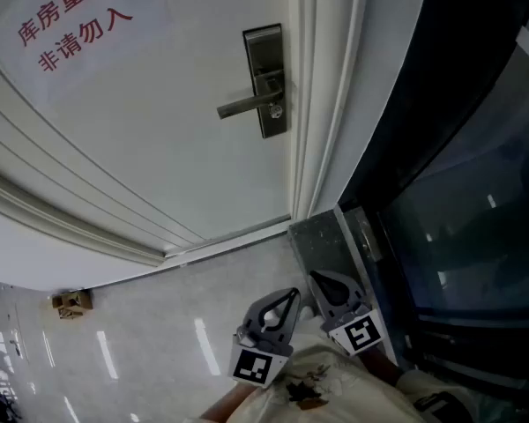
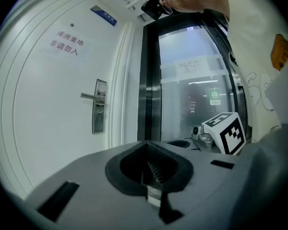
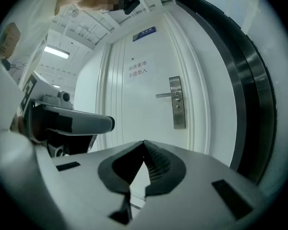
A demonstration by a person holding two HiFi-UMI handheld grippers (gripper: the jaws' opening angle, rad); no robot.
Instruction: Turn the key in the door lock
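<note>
A steel lock plate (image 1: 266, 79) with a lever handle (image 1: 245, 106) is fixed near the right edge of the white door (image 1: 159, 148). Just below the lever sits a small metal piece (image 1: 276, 110) at the keyhole; it is too small to tell a key from the cylinder. Both grippers hang low and far from the lock, side by side over the floor. My left gripper (image 1: 292, 293) (image 2: 146, 145) has its jaws together and empty. My right gripper (image 1: 315, 276) (image 3: 144, 143) is shut as well, with nothing held. The lock plate (image 2: 100, 107) (image 3: 177, 103) shows far ahead in both gripper views.
A paper sign with red lettering (image 1: 70, 20) is on the door. A white door frame (image 1: 322, 104) and a dark glass partition (image 1: 458, 192) stand to the right. A small brown box (image 1: 72, 303) lies on the glossy floor at the left.
</note>
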